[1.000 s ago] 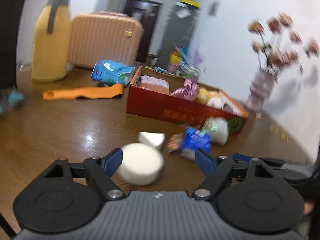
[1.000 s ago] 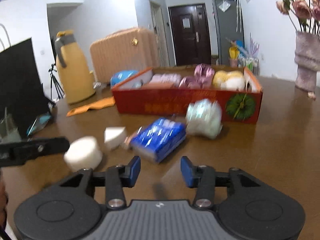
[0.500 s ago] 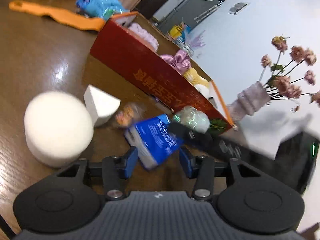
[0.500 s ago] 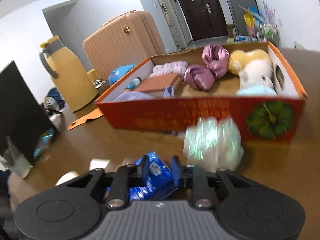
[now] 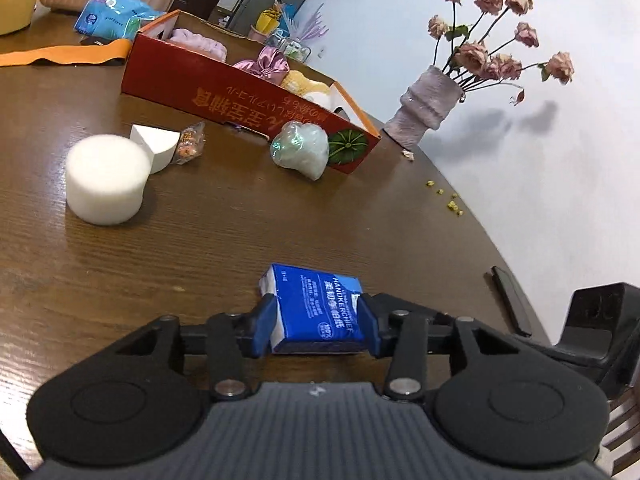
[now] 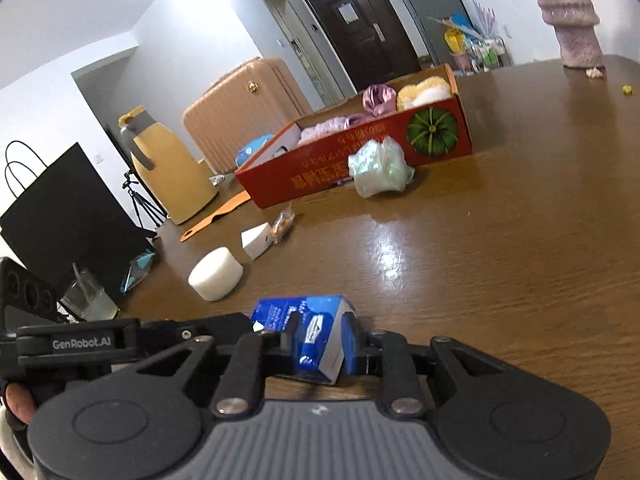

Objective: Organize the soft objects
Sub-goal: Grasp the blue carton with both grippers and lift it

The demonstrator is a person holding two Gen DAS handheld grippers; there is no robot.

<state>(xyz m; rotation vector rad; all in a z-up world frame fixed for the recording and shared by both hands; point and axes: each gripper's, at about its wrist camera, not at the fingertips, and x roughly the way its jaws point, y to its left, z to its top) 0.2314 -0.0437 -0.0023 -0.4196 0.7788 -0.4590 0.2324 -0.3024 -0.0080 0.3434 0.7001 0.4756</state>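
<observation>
A blue tissue pack [image 5: 316,312] is clamped between both grippers above the brown table. My left gripper [image 5: 318,324] is shut on its long sides. My right gripper [image 6: 322,346] is shut on the same pack [image 6: 316,336], and the left gripper's body [image 6: 120,340] crosses in from the left. A red cardboard box [image 5: 248,96] holds soft items, also seen in the right wrist view [image 6: 360,160]. A white foam cylinder [image 5: 105,178], a white foam wedge [image 5: 154,146], a small snack packet [image 5: 190,144] and a pale green plastic-wrapped bundle [image 5: 302,152] lie on the table before the box.
A vase of dried roses [image 5: 428,108] stands beyond the box. An orange strap [image 5: 64,56], a blue bag [image 5: 112,20], a yellow jug [image 6: 168,172], a peach suitcase [image 6: 244,112] and a black paper bag [image 6: 68,216] are to the left. A dark phone [image 5: 512,304] lies near the table edge.
Both grippers closed on the blue tissue pack and drew it back from the box toward the near table edge. The foam pieces and green bundle stayed put.
</observation>
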